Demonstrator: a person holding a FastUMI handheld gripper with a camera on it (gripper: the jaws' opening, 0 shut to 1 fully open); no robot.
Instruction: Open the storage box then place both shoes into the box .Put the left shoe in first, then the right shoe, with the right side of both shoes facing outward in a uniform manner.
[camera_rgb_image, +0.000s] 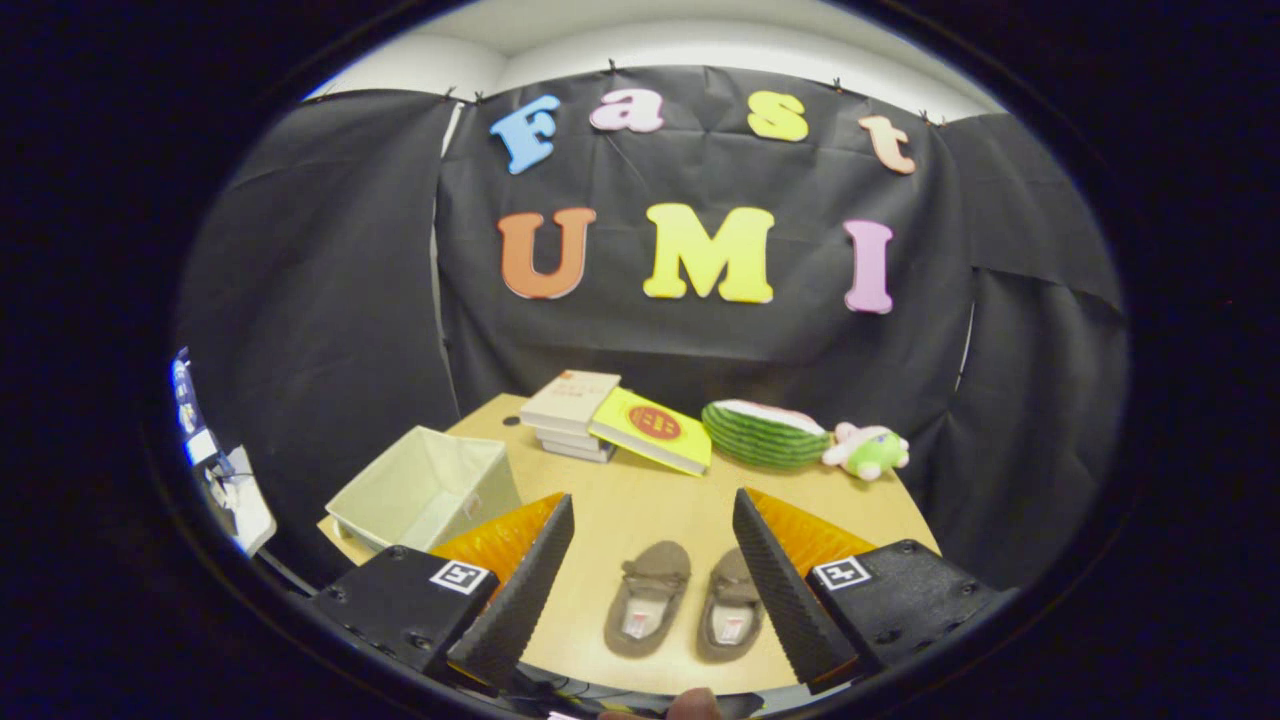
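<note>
- Fingers of the hand-held gripper (650, 590) stand wide apart at lower centre, gripping nothing.
- Left shoe (648, 598) and right shoe (730, 606) lie side by side between them on the worktop (640, 490), toes away.
- Storage box (425, 490), lower left, appears already open-topped.
- Risk: taking the wrong shoe first, or catching both, since they lie close.
- Risk: box sits at the worktop edge; a nudge could tip it off.
- Books (610, 420) and plush toys (800, 437) sit beyond, clear.

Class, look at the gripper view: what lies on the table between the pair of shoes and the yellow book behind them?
Nothing: in the gripper view, bare wooden table separates the shoes from the yellow book. The gripper is open.
</note>
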